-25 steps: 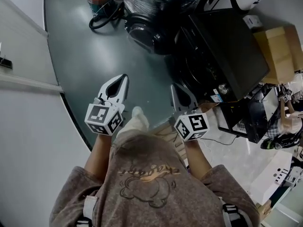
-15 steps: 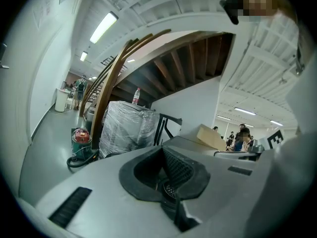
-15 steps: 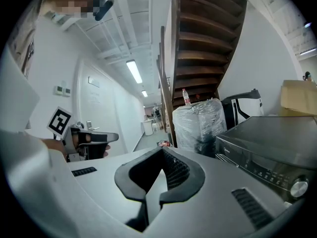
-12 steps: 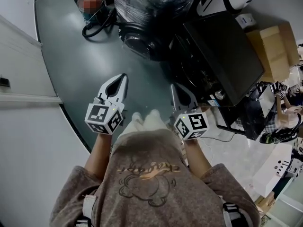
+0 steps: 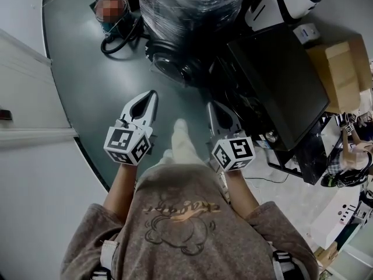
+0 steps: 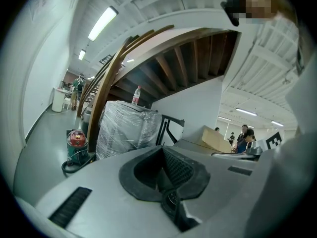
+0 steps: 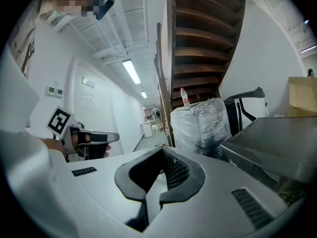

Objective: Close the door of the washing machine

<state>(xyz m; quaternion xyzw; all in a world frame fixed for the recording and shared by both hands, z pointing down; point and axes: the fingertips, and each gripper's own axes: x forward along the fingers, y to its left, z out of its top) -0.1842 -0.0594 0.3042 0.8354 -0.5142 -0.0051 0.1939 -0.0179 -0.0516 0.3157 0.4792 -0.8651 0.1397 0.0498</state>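
The black washing machine (image 5: 280,80) stands at the right in the head view, with what looks like its round dark door (image 5: 170,63) swung out toward the floor at its left. My left gripper (image 5: 152,95) is shut and empty, held over the grey floor well short of the door. My right gripper (image 5: 210,106) is shut and empty too, close beside the machine's front. In the right gripper view the shut gripper (image 7: 162,152) points past the machine's dark top (image 7: 277,143). The left gripper (image 6: 163,155) in its own view faces a plastic-wrapped bulk.
A large plastic-wrapped item (image 5: 186,4) stands behind the door. A red vacuum with a coiled hose (image 5: 113,16) sits at the far left, and cardboard boxes (image 5: 341,69) lie at the right. A white wall (image 5: 29,115) runs along the left. A staircase (image 7: 208,38) rises overhead.
The machine and the wrapped item have slid nearer and lower in the head view as the person walks forward. A foot now steps out between the grippers. Both stay shut.
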